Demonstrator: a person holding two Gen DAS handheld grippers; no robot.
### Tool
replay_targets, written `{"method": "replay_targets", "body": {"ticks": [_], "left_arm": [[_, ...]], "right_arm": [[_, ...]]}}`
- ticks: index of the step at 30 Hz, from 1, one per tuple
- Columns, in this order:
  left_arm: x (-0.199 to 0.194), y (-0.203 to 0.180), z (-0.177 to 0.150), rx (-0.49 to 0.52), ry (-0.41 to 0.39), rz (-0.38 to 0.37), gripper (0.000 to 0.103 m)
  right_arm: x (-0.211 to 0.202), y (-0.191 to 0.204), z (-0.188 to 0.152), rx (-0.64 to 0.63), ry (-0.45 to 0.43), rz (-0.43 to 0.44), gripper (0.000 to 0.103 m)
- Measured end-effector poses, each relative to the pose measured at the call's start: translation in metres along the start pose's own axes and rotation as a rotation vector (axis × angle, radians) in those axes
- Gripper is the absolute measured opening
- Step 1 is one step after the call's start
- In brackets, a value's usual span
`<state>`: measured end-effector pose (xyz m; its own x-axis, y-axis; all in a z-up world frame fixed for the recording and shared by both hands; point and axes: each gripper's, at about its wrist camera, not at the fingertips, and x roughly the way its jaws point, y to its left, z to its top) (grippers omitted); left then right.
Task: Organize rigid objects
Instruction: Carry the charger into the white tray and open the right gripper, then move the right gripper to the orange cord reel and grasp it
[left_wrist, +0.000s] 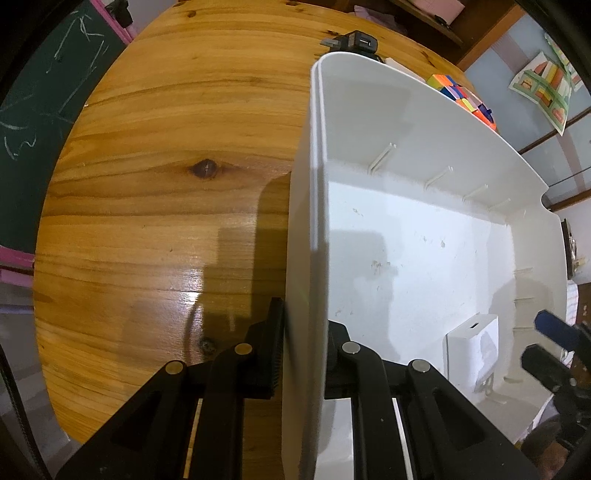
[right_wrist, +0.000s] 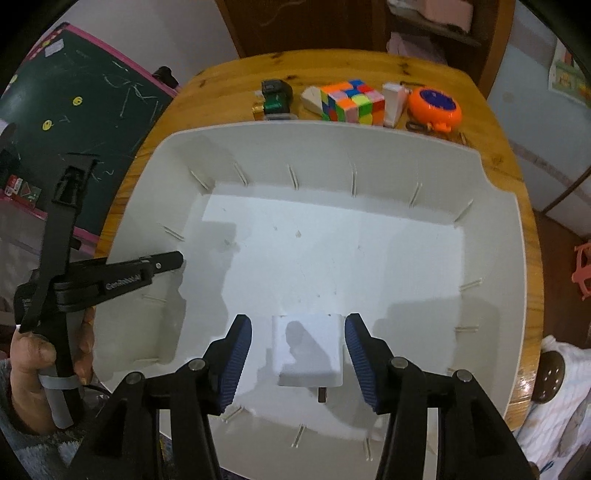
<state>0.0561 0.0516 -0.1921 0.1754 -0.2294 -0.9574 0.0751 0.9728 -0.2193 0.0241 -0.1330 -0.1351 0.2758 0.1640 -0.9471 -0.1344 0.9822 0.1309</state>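
Observation:
A large white bin (right_wrist: 491, 229) stands on a round wooden table (right_wrist: 491, 122). My left gripper (left_wrist: 304, 339) is shut on the bin's left wall (left_wrist: 306, 221), one finger outside and one inside; it also shows in the right wrist view (right_wrist: 166, 262). A white charger (right_wrist: 306, 349) lies on the bin floor, also in the left wrist view (left_wrist: 472, 350). My right gripper (right_wrist: 299, 354) is open, its blue-padded fingers (right_wrist: 236, 362) on either side of the charger, not touching it.
Beyond the bin's far wall stand a green and black adapter (right_wrist: 275, 98), a colourful puzzle cube (right_wrist: 351, 101), a white block (right_wrist: 393, 103) and an orange round toy (right_wrist: 436, 107). A chalkboard (right_wrist: 92, 122) stands to the left.

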Motion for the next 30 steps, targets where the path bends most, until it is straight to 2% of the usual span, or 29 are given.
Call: {"method": "replay_targets", "body": {"ticks": [5,10,14,17,25,28,30], "left_arm": [[-0.002,-0.003,-0.002,0.016,-0.013,0.004,0.015],[-0.003,-0.005,-0.003,0.036,-0.023,0.013,0.015],[-0.002,-0.008,-0.002,0.046,-0.017,0.021,0.015],[-0.001,-0.008,-0.002,0.052,-0.015,0.018,0.015],[-0.001,-0.003,-0.001,0.031,-0.012,0.001,0.015],[-0.001,-0.001,-0.001,0.028,-0.010,-0.002,0.015],[-0.001,-0.001,-0.001,0.028,-0.010,-0.002,0.015]], "right_arm": [[-0.012,0.006,0.004,-0.027,-0.060,-0.024,0.054],[-0.032,0.008,0.009,-0.050,-0.166,-0.037,0.054],[-0.050,0.013,0.017,-0.097,-0.261,-0.101,0.054],[-0.058,0.020,0.023,-0.150,-0.290,-0.122,0.054],[-0.068,0.039,0.033,-0.220,-0.261,0.007,0.056],[-0.073,0.038,0.036,-0.204,-0.274,0.055,0.071],[-0.078,0.034,0.041,-0.192,-0.286,0.060,0.072]]}}
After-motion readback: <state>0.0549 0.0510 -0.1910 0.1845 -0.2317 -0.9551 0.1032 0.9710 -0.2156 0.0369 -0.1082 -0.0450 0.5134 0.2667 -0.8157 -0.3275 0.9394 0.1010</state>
